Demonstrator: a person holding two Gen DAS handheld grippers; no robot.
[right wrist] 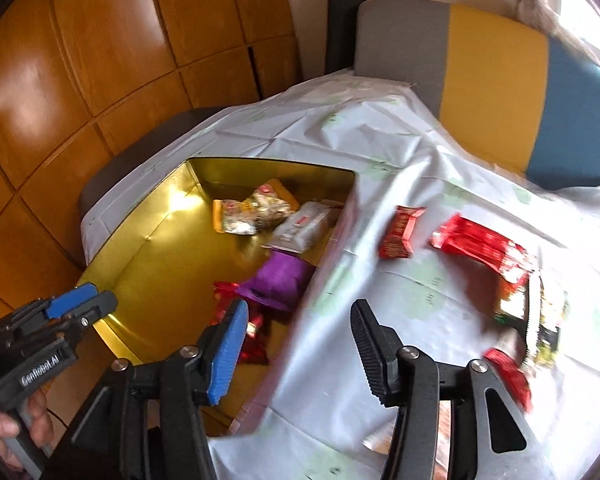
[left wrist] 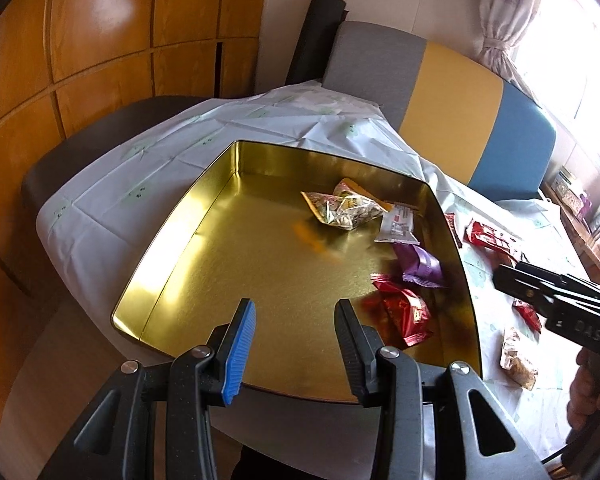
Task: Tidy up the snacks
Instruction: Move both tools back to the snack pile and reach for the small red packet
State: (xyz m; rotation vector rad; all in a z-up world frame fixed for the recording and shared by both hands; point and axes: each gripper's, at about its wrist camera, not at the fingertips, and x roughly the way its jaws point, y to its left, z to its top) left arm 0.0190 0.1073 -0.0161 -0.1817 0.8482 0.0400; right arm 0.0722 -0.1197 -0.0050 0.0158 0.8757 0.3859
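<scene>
A shallow gold tin [left wrist: 172,236] lies on the white tablecloth. Inside it, near its right wall, lie clear-and-orange packets [left wrist: 342,208], a white packet [left wrist: 398,226], a purple packet [left wrist: 418,266] and a red packet [left wrist: 404,312]. My left gripper [left wrist: 296,308] hangs open over the tin's near end with nothing between its fingers. My right gripper [right wrist: 300,312] is open and empty above the tin's right wall [right wrist: 332,248]. Loose on the cloth to the right are a small red packet [right wrist: 400,232], a long red packet [right wrist: 480,248] and a dark green packet [right wrist: 540,320].
A grey, yellow and blue chair back [left wrist: 452,92] stands behind the table. Wooden cabinet doors [left wrist: 100,40] fill the left side. The cloth [right wrist: 380,140] beyond the tin is bare. More red packets [right wrist: 508,376] lie near the right table edge. A hand [right wrist: 4,428] holds the left gripper's handle.
</scene>
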